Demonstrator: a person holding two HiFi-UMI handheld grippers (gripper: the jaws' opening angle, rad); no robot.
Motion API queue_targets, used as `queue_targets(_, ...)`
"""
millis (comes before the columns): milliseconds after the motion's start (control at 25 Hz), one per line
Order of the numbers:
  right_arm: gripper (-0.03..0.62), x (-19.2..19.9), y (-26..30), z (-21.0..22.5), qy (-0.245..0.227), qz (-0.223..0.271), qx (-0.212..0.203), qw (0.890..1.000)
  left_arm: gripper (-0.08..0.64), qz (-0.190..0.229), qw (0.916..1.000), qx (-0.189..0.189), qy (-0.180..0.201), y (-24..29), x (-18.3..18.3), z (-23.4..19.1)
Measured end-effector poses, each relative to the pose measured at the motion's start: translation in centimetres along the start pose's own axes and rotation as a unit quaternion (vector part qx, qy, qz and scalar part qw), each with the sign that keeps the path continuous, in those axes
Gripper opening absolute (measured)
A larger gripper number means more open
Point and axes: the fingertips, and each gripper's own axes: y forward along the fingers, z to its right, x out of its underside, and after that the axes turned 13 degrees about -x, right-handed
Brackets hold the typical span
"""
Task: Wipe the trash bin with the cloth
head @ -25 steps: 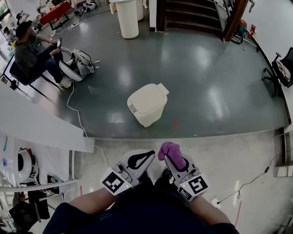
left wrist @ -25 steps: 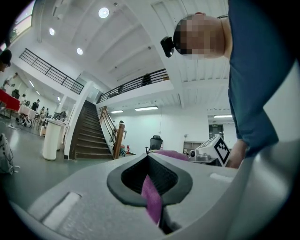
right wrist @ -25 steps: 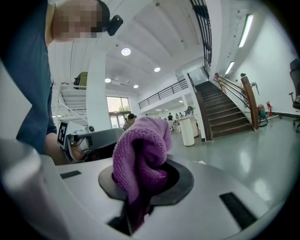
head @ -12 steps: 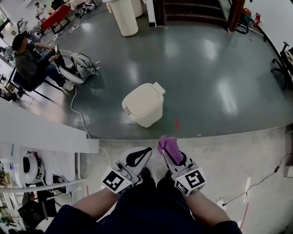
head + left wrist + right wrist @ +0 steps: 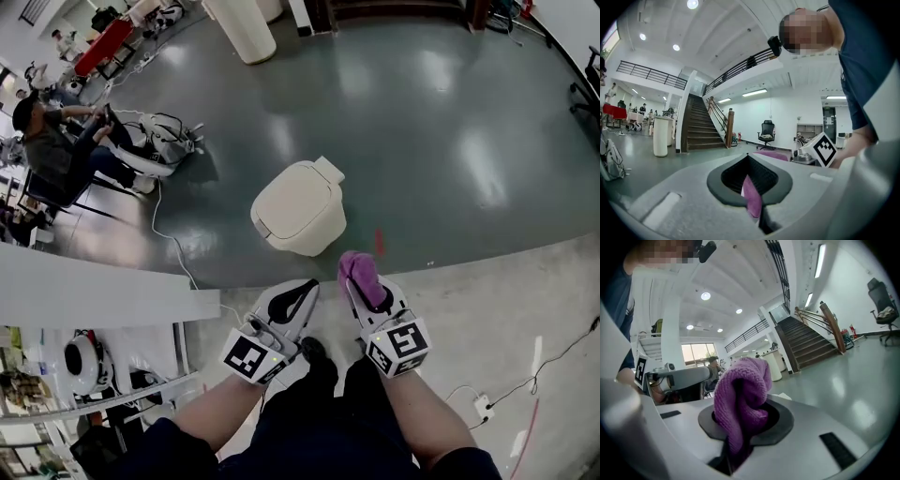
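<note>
The cream trash bin [image 5: 298, 208] stands on the dark floor with its lid down, a short way ahead of both grippers. In the head view my right gripper [image 5: 361, 279] is shut on a bunched purple cloth [image 5: 359, 272], which pokes out past the fingertips just below the bin's near right corner. The right gripper view shows the cloth [image 5: 740, 394] bulging up out of the shut jaws [image 5: 743, 420]. To its left, my left gripper [image 5: 302, 295] is shut and carries nothing. In the left gripper view only a thin purple strip shows in the slit of that gripper [image 5: 750, 183].
A person sits on a chair [image 5: 56, 141] at far left, with a bag [image 5: 173, 136] beside them. A white cable [image 5: 169, 246] runs over the floor toward a white ledge [image 5: 94, 291]. A tall white cylinder bin [image 5: 239, 28] stands at the back, and a red floor mark [image 5: 379, 242] lies right of the trash bin.
The view has moved forward, so the trash bin now lies closer to both grippers. The right gripper still holds the cloth and the left stays shut.
</note>
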Motion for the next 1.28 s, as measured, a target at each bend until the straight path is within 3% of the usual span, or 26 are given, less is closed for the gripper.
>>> queue_targets(560, 0.075, 11.7, 8.0, 13.4, 0.071, 0.030, 0.110, 0.991, -0.002, -0.065, 0.9973, -0.029, 0.018, 6.8, 13.7, -12.9)
queue_targets(960, 0.075, 19.3, 13.3, 21.3, 0.099, 0.022, 0.141, 0.985, -0.003, -0.093, 0.9946, -0.028, 0.038, 10.8, 20.2, -16.5)
queue_targets(1280, 0.074, 21.0, 18.1, 24.1, 0.135, 0.039, 0.138, 0.980, -0.002, -0.133, 0.9886, -0.041, 0.058, 11.4, 23.0, -18.4)
